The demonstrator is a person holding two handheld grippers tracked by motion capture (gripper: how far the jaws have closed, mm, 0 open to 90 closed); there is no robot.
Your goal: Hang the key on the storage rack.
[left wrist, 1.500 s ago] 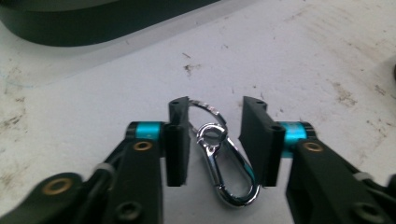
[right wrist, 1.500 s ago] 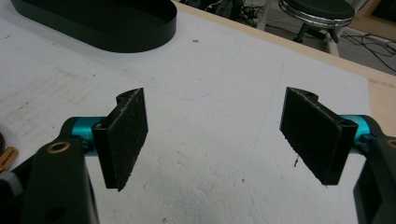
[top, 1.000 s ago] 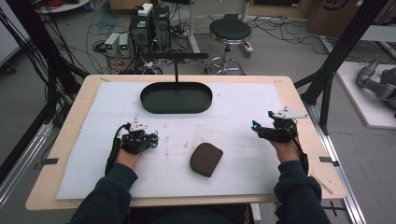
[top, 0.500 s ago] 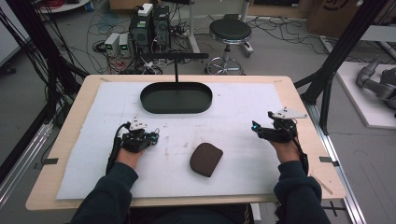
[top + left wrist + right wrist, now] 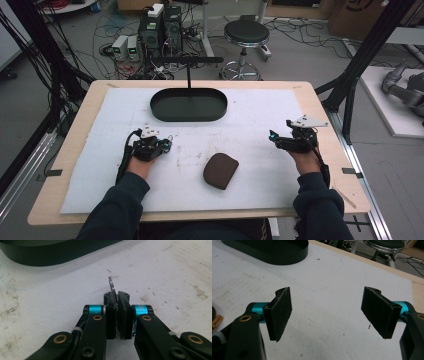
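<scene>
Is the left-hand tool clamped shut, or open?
Shut: the left tool has its pads pressed together on a thin metal ring that pokes out between them.

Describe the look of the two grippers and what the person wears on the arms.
Both grippers are black linkage frames with brass-coloured pivot pins and cyan collars behind flat black fingers. The left gripper and right gripper each carry a grey three-cornered plate on top. A black cable loops from the left one. The sleeves are dark.
</scene>
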